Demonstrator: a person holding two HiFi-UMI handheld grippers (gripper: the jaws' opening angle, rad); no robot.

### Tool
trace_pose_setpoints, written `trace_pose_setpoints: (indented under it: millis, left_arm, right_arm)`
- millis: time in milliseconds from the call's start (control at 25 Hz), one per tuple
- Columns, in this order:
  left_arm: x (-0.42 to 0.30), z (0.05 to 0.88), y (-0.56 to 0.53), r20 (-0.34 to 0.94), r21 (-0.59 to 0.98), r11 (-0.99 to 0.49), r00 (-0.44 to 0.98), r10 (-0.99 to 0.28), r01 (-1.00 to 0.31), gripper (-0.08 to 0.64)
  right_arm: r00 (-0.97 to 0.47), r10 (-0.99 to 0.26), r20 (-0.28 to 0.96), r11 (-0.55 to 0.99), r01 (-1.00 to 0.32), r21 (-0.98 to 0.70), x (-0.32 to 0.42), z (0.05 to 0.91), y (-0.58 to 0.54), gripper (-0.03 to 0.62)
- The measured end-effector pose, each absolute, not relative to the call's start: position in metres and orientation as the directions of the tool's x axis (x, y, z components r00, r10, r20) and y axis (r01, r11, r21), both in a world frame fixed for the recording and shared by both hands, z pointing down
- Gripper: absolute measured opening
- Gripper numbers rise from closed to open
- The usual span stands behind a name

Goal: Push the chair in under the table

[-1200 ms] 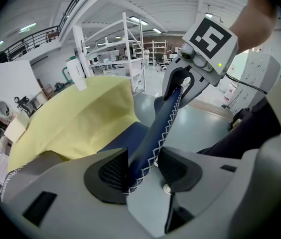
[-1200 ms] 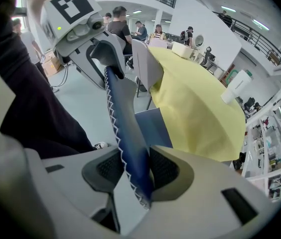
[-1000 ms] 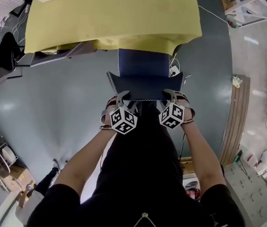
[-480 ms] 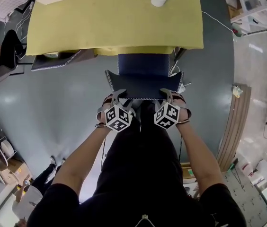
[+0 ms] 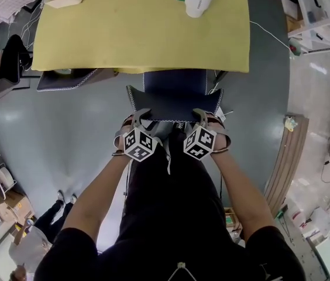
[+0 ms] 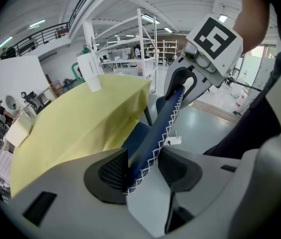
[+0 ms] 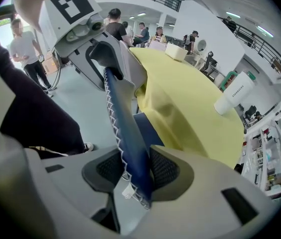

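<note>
Left gripper [image 5: 141,116] and right gripper [image 5: 202,115] each pinched the chair [image 5: 174,105] by its back edge — one per end, back running crosswise between them. Seat lay straight ahead of the jaws, partly under the tabletop [image 5: 136,34].

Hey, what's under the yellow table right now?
The blue chair's seat reaches under the near edge of the yellow table; a dark stitched panel pokes out further left. The tabletop covers the table's legs and how far in the seat goes.
</note>
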State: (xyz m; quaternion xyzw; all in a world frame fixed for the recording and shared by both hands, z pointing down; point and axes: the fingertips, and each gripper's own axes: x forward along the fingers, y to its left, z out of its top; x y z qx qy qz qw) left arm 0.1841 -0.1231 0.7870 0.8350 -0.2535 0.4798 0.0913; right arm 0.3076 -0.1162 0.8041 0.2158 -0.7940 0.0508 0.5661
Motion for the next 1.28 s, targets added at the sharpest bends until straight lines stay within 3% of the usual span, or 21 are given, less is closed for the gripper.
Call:
trace_pose_setpoints:
  millis: [1280]
  left_arm:
    - [0.182,0.781,-0.252,0.830,-0.116,-0.852,0.421,-0.365,-0.511,0.196]
  right_arm:
    - [-0.264,-0.307,0.914,0.896,-0.406,0.183,0.304,0.799,-0.245,0.149]
